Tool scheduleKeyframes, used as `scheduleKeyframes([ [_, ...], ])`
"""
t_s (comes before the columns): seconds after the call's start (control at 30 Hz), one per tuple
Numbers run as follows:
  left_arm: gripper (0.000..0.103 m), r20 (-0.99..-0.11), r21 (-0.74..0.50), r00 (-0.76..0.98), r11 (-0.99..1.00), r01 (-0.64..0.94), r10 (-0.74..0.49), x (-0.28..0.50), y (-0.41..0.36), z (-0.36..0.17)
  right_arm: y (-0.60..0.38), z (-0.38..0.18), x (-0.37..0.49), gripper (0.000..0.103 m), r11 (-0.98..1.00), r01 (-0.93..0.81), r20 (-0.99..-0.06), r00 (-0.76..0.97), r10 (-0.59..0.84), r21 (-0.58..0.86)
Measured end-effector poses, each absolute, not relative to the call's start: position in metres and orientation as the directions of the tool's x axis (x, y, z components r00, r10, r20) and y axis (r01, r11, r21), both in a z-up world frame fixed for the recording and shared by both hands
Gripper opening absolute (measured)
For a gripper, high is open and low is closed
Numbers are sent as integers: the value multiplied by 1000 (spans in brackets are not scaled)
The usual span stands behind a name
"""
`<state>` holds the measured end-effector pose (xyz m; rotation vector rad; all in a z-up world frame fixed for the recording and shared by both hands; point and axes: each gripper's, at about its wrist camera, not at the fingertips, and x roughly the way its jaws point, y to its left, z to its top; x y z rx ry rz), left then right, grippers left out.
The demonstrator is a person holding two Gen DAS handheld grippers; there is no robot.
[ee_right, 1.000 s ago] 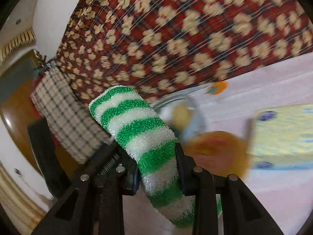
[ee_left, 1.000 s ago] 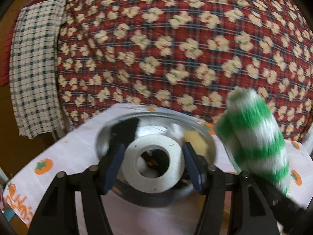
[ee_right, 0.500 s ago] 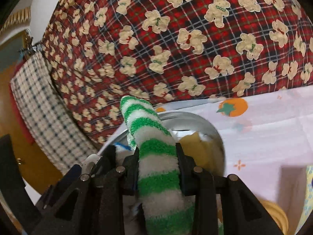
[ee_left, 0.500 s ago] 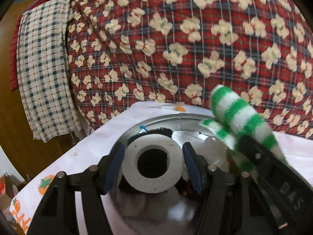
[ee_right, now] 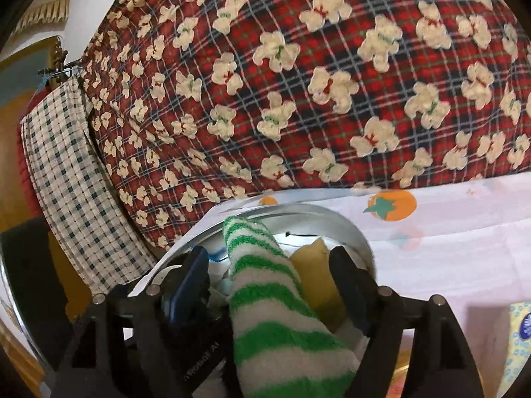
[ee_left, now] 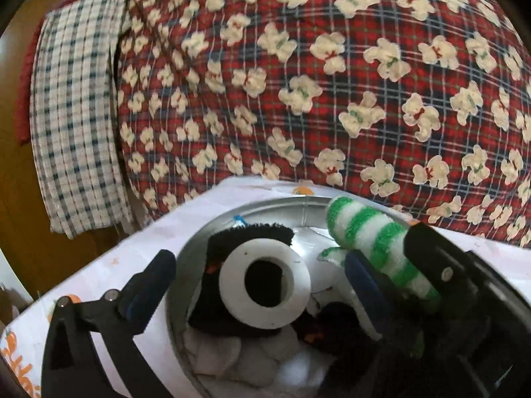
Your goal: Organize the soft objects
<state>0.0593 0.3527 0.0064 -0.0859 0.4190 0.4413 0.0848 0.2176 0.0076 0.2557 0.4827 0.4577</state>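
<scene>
A white ring lies on a black soft item inside a metal bowl. My left gripper straddles the ring with its jaws opening, and neither pad touches it. A green-and-white striped sock slumps over the bowl between the fingers of my right gripper. Those jaws are opening too, with gaps on both sides of the sock. The left wrist view shows the same sock at the right. A yellow soft piece and white items sit in the bowl.
A red plaid quilt with cream bears rises right behind the bowl. A checked cloth hangs at the left. The bowl stands on a white tablecloth with orange fruit prints. A yellow patterned item lies at the right edge.
Both grippers came in over the bowl, then their jaws spread. The ring left the left pads and settled on the black item. The sock is no longer squeezed and sags into the bowl.
</scene>
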Motion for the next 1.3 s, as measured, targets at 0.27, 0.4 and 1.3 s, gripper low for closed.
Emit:
scheduleKeyframes([
  [0.27,103,-392,25,783,856,-516,483,35,354,5,206,13,44,85,890,-352,-268,862,429,291],
  [0.4,103,-347,7,793,847,-532,501,21,353,6,204,11,21,86,931,-309,-192,919,344,192],
  [1.3,103,-288,-6,837,873,-487,465,-11,334,7,170,12,-10,93,958,-199,-91,971,221,208],
])
